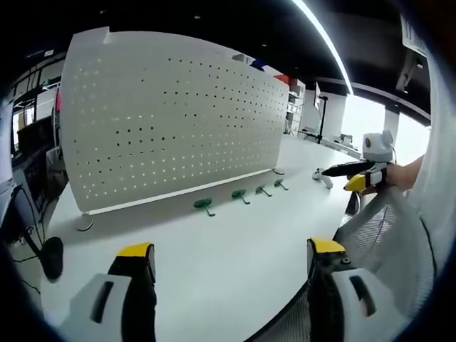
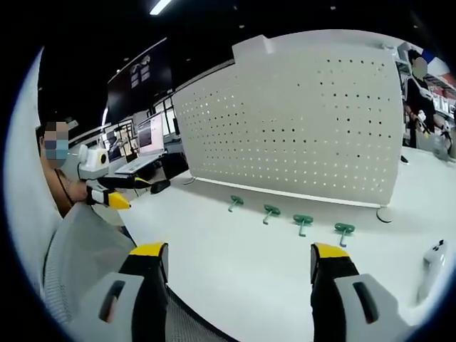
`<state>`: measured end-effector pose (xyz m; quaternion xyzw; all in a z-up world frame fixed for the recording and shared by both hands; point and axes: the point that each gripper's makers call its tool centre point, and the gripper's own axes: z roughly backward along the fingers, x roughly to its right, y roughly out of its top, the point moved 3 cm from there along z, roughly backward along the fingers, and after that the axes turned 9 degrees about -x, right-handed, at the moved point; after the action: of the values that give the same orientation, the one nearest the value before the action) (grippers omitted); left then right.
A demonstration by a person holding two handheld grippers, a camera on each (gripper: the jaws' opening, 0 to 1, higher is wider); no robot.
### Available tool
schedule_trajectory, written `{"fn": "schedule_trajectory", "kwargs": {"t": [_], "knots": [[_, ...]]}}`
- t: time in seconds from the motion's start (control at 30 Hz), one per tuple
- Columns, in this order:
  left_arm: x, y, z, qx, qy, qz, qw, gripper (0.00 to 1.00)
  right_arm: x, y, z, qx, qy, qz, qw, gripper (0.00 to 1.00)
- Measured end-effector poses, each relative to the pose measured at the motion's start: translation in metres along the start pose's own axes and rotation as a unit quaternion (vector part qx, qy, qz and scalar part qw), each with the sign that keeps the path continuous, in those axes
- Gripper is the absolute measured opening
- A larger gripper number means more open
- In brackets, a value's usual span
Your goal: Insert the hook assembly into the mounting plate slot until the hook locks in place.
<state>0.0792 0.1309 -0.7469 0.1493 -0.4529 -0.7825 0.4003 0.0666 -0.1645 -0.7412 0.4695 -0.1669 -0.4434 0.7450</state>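
- Mesh chair back (image 1: 385,228) is seen nearest, with both grippers held above it, short of the table (image 1: 214,271).
- Left gripper (image 1: 231,260) and right gripper (image 2: 239,260) are spread wide, holding nothing.
- Four green hooks (image 2: 303,222) are laid in a row before the upright pegboard (image 2: 299,114), presumably ready for picking; none is mounted yet.

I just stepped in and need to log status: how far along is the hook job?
Nothing looks done: four green hooks lie on the white table before the pegboard. Nothing is in hand; the left tool and right tool are open. Picking and inserting a hook remain.
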Motion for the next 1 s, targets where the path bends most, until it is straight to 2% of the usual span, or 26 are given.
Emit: {"fn": "schedule_trajectory", "kwargs": {"t": [0.07, 0.2, 0.33, 0.43, 0.6, 0.83, 0.87, 1.0], "knots": [[0.002, -0.001, -0.003, -0.012, -0.01, -0.009, 0.9998, 0.9, 0.002, -0.001, 0.0, -0.005, -0.004, -0.001, 1.0, 0.8], [0.009, 0.005, -0.007, -0.016, -0.027, -0.023, 0.9992, 0.9, 0.003, -0.001, 0.001, -0.004, -0.007, -0.008, 0.9999, 0.78], [0.013, 0.01, -0.015, -0.033, -0.047, -0.059, 0.9966, 0.88, 0.002, 0.001, 0.002, -0.002, -0.005, -0.011, 0.9999, 0.77], [0.01, 0.017, -0.021, -0.033, -0.055, -0.061, 0.996, 0.89, 0.001, 0.0, 0.0, -0.004, -0.002, -0.009, 0.9999, 0.77], [0.004, 0.03, -0.032, -0.04, -0.069, -0.085, 0.9932, 0.88, 0.001, 0.002, 0.0, -0.003, -0.001, -0.01, 0.9999, 0.75], [-0.006, 0.048, -0.052, -0.057, -0.091, -0.123, 0.9865, 0.87, 0.0, 0.006, 0.0, -0.003, 0.002, -0.007, 1.0, 0.74], [-0.01, 0.051, -0.055, -0.06, -0.089, -0.137, 0.9848, 0.87, 0.0, 0.006, 0.0, -0.003, 0.003, -0.007, 1.0, 0.74], [-0.017, 0.055, -0.064, -0.067, -0.092, -0.148, 0.9824, 0.86, -0.001, 0.007, 0.0, -0.004, 0.004, -0.006, 1.0, 0.74]]}}
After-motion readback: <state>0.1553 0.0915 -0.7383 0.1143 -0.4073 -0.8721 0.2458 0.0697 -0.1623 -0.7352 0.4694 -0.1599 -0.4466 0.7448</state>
